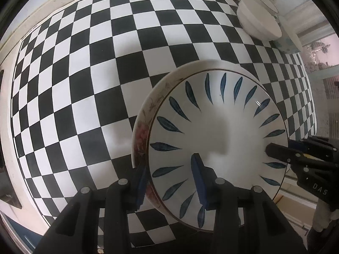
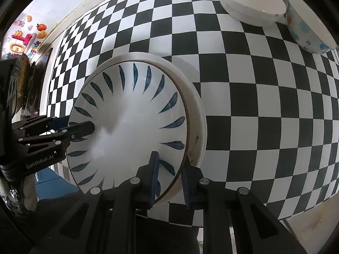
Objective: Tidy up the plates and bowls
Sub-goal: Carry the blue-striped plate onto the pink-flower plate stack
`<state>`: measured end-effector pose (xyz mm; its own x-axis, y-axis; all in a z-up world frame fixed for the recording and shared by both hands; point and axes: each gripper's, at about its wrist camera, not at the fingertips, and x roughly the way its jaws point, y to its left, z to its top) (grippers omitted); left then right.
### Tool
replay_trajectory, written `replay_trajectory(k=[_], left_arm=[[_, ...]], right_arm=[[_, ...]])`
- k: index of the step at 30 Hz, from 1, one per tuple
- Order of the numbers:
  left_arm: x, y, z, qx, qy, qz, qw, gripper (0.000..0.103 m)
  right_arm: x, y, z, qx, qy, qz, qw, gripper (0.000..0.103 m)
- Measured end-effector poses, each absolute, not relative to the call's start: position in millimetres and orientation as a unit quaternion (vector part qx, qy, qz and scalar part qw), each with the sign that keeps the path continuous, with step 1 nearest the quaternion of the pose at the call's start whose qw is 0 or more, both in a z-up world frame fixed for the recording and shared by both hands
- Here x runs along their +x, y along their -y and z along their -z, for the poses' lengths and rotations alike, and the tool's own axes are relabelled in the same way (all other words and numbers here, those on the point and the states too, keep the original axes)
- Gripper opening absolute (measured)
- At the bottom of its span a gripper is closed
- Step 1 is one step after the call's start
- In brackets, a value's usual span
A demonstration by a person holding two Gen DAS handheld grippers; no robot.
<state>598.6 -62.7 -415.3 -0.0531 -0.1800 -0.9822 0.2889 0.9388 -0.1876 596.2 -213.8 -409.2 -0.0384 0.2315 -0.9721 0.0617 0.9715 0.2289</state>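
Stacked white blue-leaf ceramic plates (image 1: 218, 131): left hand-held gripper (image 1: 171, 182) and right hand-held gripper (image 2: 169, 180) both clamped on opposite rims; step: carrying; next: level set-down on checkered counter (image 1: 84, 84).

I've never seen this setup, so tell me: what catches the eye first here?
A stack of plates, the blue-leaf plate on top, is clamped on opposite rims by the left gripper and the right gripper, above a checkered tablecloth. At the cloth's far corner sit white bowls and a blue-dotted bowl.
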Motion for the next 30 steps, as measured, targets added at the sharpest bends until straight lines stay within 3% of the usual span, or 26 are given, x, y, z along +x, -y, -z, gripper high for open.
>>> replay_trajectory(k=[30], left_arm=[[587, 67, 404, 0.063, -0.708, 0.144, 0.688, 0.037]], right_arm=[[590, 219, 409, 0.152, -0.733, -0.034, 0.662, 0.020]])
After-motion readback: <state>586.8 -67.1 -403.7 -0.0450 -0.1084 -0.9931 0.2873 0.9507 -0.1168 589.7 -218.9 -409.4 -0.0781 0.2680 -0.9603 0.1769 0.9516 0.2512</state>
